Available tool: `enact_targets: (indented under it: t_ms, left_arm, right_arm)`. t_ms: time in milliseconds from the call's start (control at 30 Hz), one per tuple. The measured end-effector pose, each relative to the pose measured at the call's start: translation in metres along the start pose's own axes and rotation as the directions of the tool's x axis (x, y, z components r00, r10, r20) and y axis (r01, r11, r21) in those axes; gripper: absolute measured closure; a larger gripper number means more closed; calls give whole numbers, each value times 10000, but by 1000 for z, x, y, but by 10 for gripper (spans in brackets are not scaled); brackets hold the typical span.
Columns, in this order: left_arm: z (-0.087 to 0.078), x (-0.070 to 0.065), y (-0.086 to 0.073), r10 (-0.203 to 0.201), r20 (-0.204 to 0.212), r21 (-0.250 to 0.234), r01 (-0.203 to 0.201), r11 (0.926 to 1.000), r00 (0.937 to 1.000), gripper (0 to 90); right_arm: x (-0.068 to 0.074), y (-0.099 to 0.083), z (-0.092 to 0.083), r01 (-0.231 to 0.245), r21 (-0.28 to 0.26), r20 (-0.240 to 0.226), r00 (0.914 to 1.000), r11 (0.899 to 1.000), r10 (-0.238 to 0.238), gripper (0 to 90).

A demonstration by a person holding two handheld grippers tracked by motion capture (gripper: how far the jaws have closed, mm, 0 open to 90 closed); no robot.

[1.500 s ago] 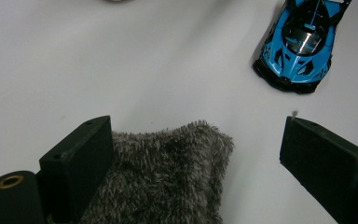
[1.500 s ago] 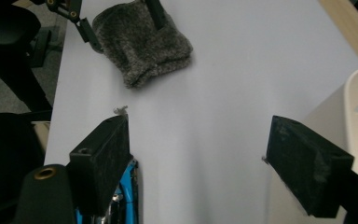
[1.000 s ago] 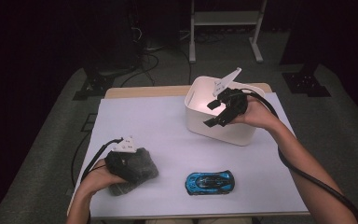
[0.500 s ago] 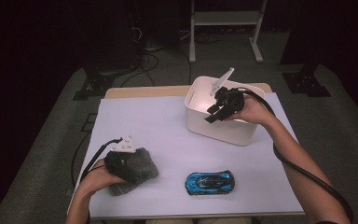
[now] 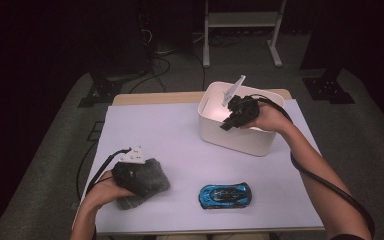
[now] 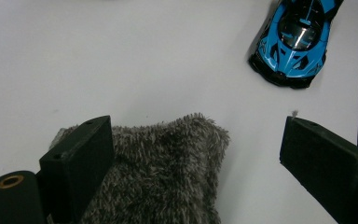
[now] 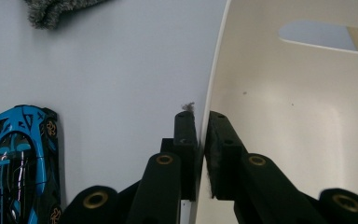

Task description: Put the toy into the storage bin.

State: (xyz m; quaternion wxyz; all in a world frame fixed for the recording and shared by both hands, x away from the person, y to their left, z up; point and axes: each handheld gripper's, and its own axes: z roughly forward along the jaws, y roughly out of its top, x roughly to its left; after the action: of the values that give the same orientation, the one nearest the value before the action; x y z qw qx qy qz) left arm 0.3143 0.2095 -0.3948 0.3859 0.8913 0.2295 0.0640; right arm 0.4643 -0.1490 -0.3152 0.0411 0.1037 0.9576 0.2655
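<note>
A white bin point(image 5: 240, 140) stands at the table's far right. My right gripper point(image 5: 226, 124) is shut on its near-left wall; in the right gripper view the jaws point(image 7: 200, 119) pinch the thin rim point(image 7: 216, 65), one inside and one outside. My left gripper point(image 5: 145, 180) rests on a grey fuzzy cloth point(image 5: 152, 187) at the front left. In the left gripper view it is open point(image 6: 196, 125), one jaw on the cloth point(image 6: 168, 172), the other over bare table. A blue toy car point(image 5: 225, 195) lies near the front edge, between the cloth and the bin.
The white table point(image 5: 180, 130) ends close in front of the car. Black cables trail from both grippers off the table's sides. Around the table lie grey floor, a white stand's legs point(image 5: 240, 30) and dark equipment at the back.
My right gripper has shifted slightly left and down at the bin's rim. The left gripper, the cloth and the car have not moved.
</note>
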Motion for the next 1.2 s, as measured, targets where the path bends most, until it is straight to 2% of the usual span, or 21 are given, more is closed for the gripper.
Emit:
enact_targets:
  t_ms: [167,333,400,700,1033,1200]
  left_arm:
    - [0,2,-1,15,-12,18,-15,10000,10000,95]
    - [1,2,-1,31,-9,64,-31,10000,10000,94]
    - [1,2,-1,73,-1,85,-73,9999,10000,94]
    - [1,1,0,115,1,83,-115,9999,9999,95]
    - [1,0,1,202,48,95,-203,9997,9998,94]
    - [1,-1,1,188,44,73,-188,9998,9998,94]
  right_arm:
    - [4,0,0,159,-207,-505,9986,9997,-169,838]
    - [11,1,1,341,-352,-563,9978,9988,-360,845]
    - [15,1,1,398,-462,-830,9956,9981,-435,847]
    - [36,8,6,873,-648,-1255,9875,9941,-949,853]
    - [57,12,10,1244,-985,-1638,9766,9873,-1393,853]
    - [66,17,13,1420,-985,-1722,9724,9850,-1574,851]
